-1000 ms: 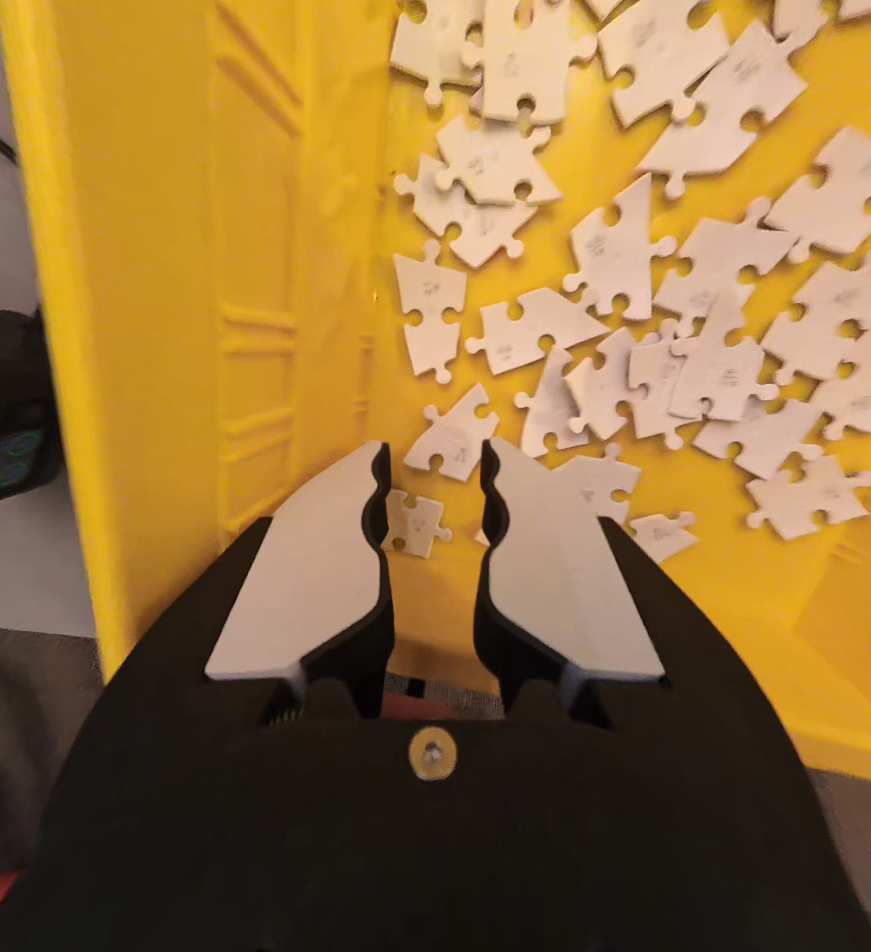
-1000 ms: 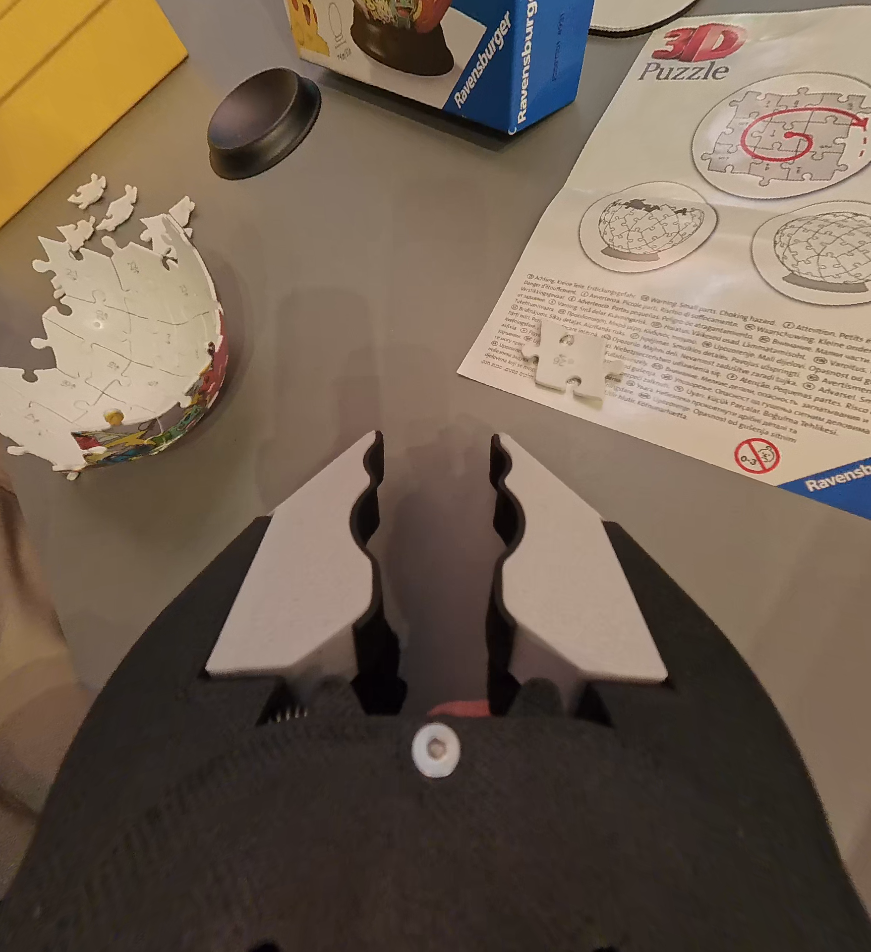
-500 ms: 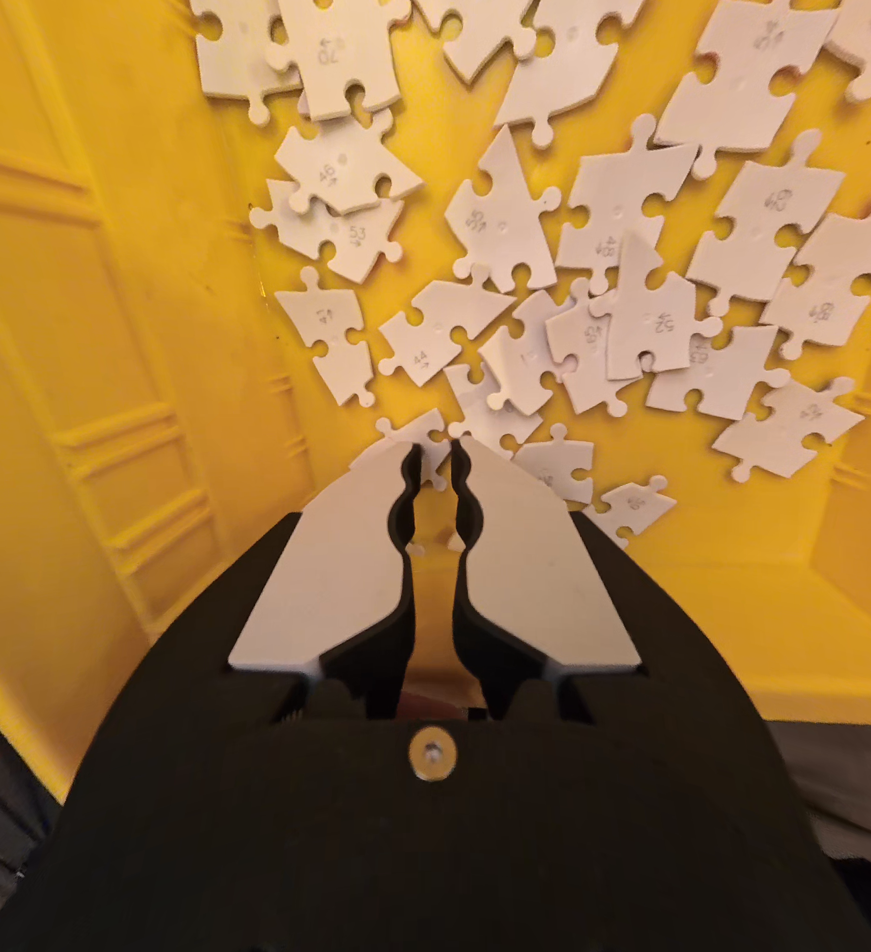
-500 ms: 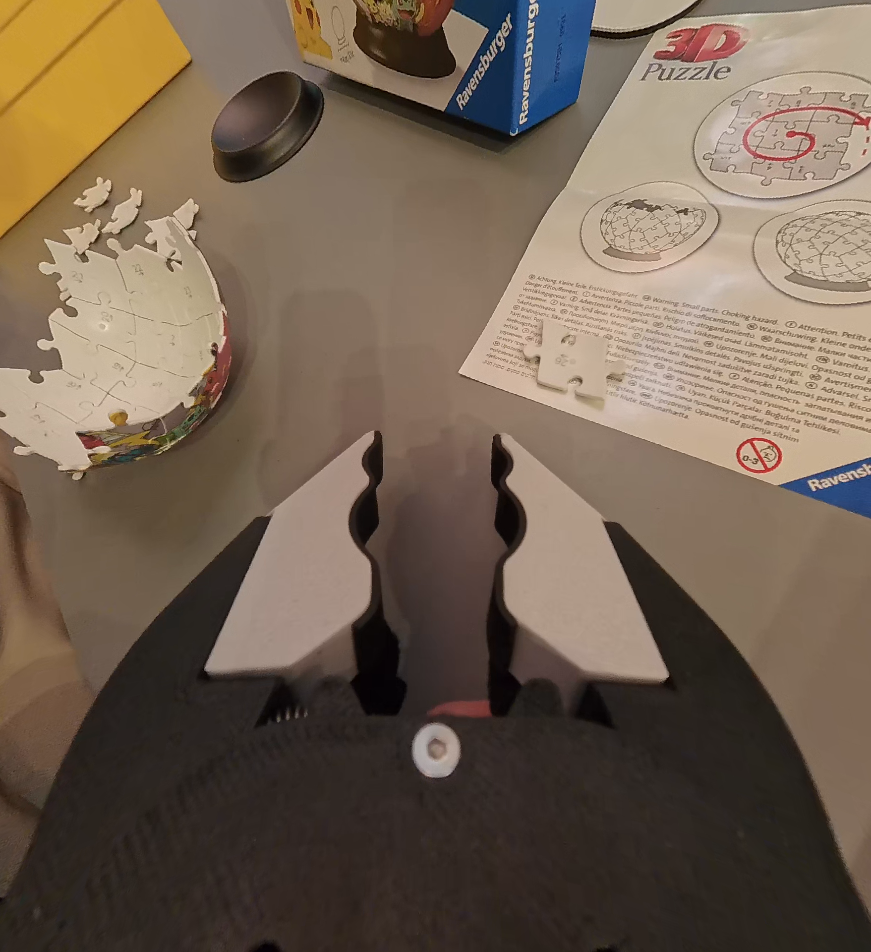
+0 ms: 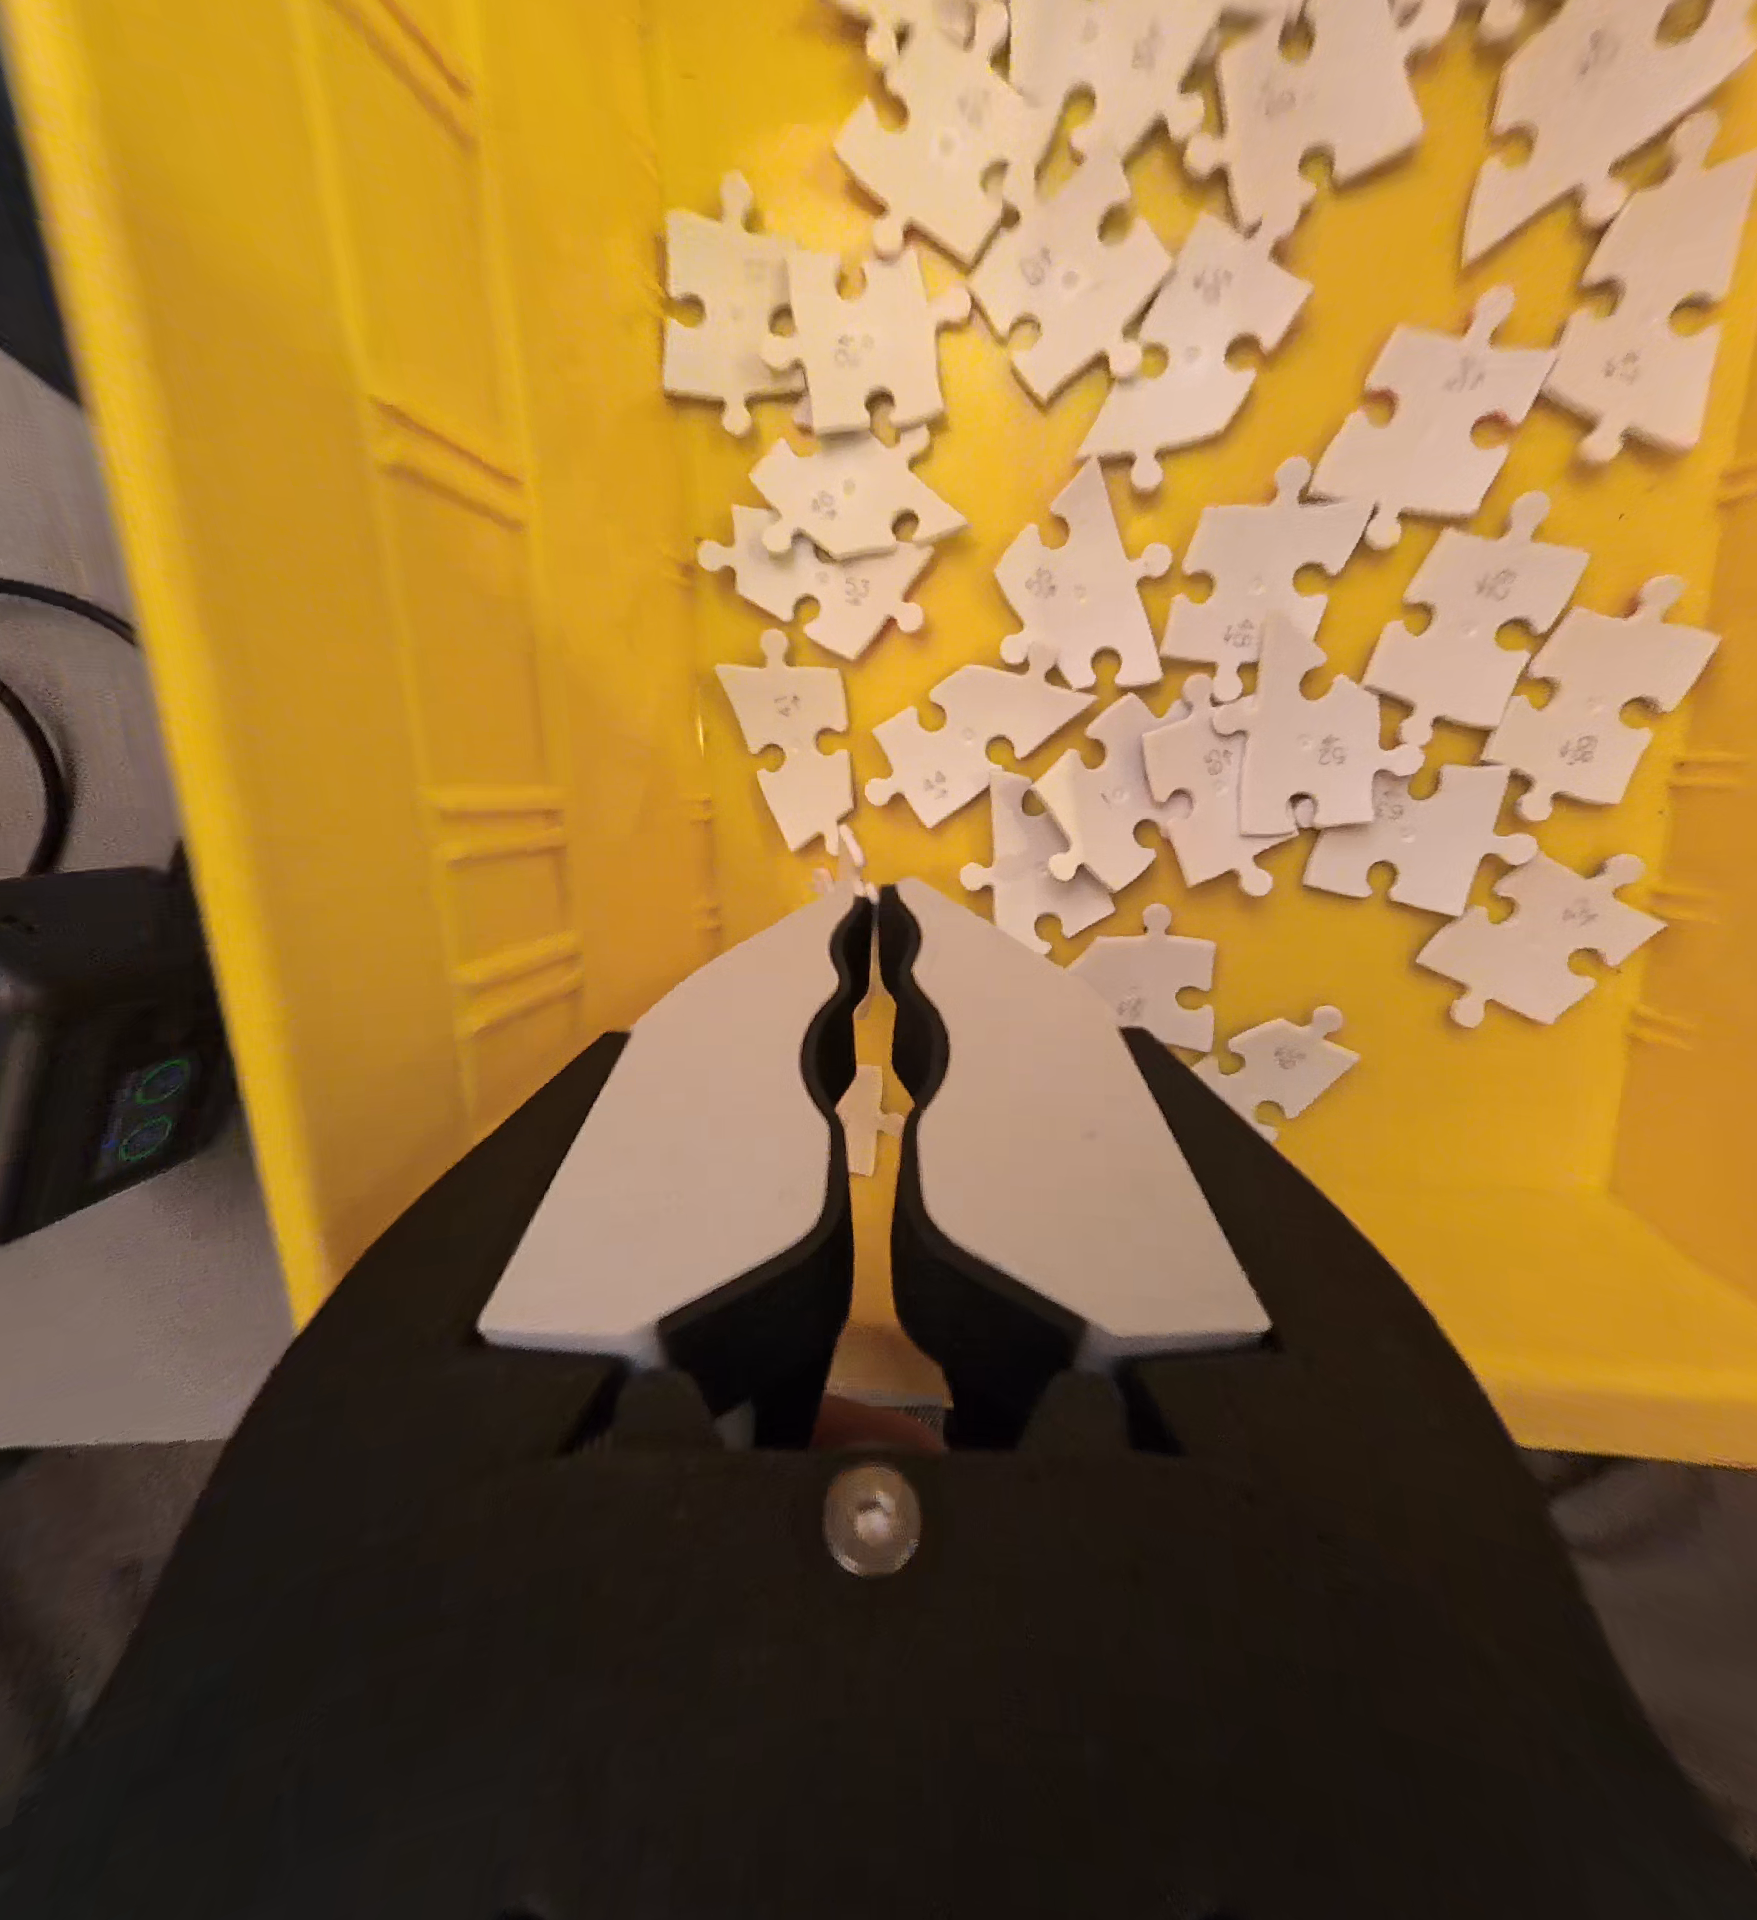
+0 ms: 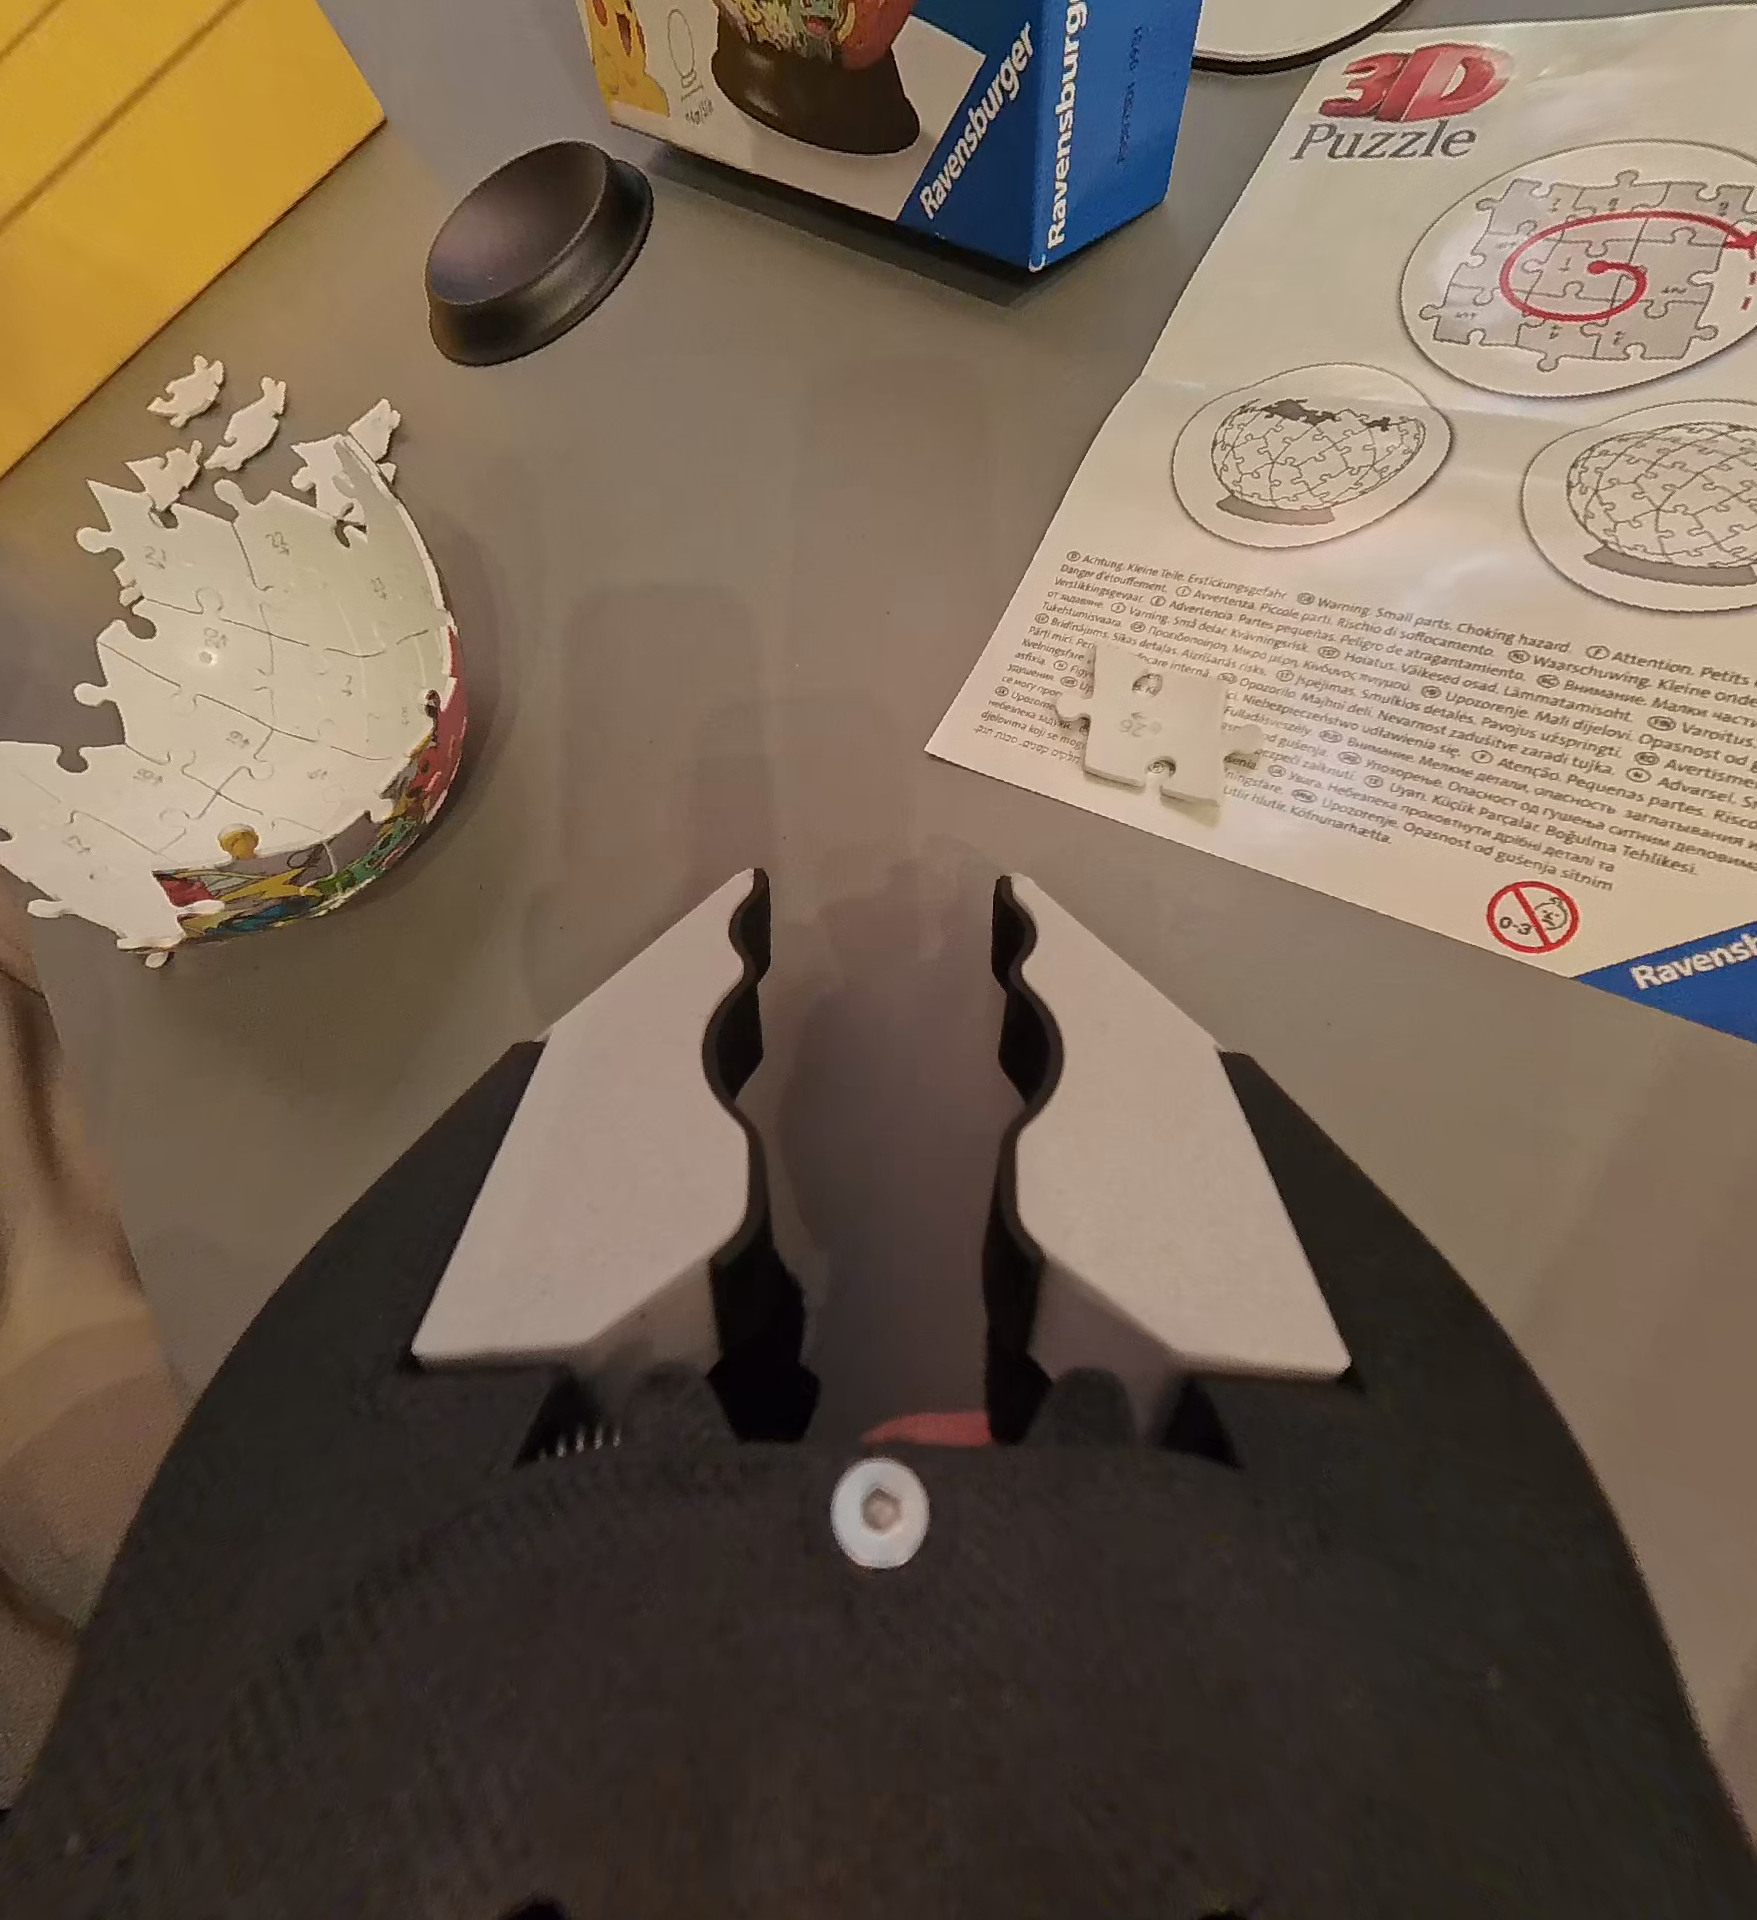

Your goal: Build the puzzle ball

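Yellow bin point(image 5: 500, 623): many white puzzle pieces point(image 5: 1300, 727) lie inside.
Left gripper point(image 5: 875, 902): over the bin, jaws pinch one piece point(image 5: 866, 1122).
Right gripper point(image 6: 879, 883): jaws open, empty.
Half-built puzzle ball point(image 6: 261, 717): on the counter point(image 6: 749, 499), beside the bin.

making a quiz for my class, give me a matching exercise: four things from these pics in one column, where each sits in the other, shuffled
Things:
1. half-built puzzle ball
2. lone loose piece
3. black stand
4. held piece

Places:
A. on the instruction sheet
B. between the left gripper fingers, over the yellow bin
C. on the grey table, beside the blue box
D. on the table near the yellow bin

Pairs: 1-D, 2-A, 3-C, 4-B
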